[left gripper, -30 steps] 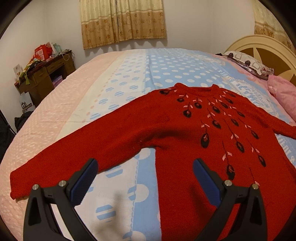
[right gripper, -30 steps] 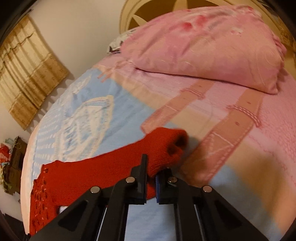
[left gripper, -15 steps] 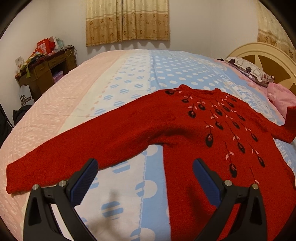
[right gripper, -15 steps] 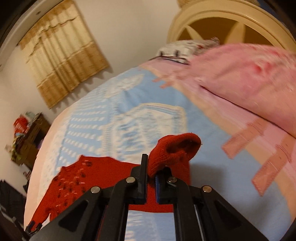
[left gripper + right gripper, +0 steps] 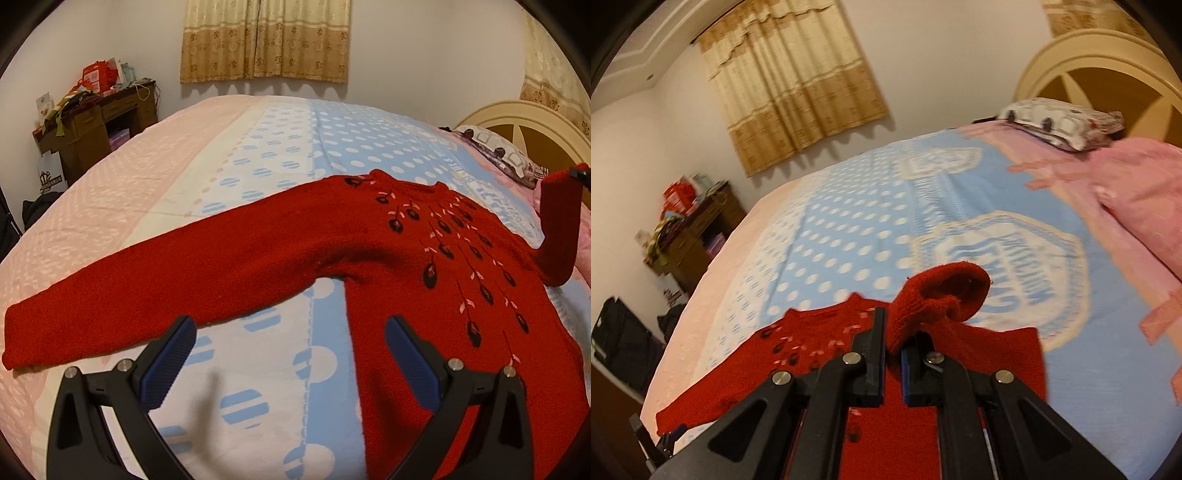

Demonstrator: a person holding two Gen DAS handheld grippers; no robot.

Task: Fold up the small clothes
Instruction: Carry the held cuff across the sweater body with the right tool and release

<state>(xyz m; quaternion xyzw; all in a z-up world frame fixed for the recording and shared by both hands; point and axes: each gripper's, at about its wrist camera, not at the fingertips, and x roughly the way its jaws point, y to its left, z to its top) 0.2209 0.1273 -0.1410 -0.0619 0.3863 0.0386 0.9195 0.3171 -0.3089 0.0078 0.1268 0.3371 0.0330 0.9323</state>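
Right gripper point(image 5: 894, 350) is clamped on the cuff point(image 5: 942, 295), lifted at right of frame; red sweater point(image 5: 369, 254) lies flat on bed point(image 5: 258, 147). Left gripper point(image 5: 288, 362) open, empty. Lay sleeve straight across chest, avoid dragging the body.

Pretty clearly somebody's bedroom at home. A big bed point(image 5: 229, 155) with a pink, white and blue dotted cover filled most of the view, with a cream arched headboard point(image 5: 524, 122) and a patterned pillow point(image 5: 498, 151) out at 2 o'clock. Tan curtains point(image 5: 264, 38) hung at 12 o'clock, and a dark wooden desk point(image 5: 99, 125) piled with boxes and clutter sat at 10 o'clock against the white wall.
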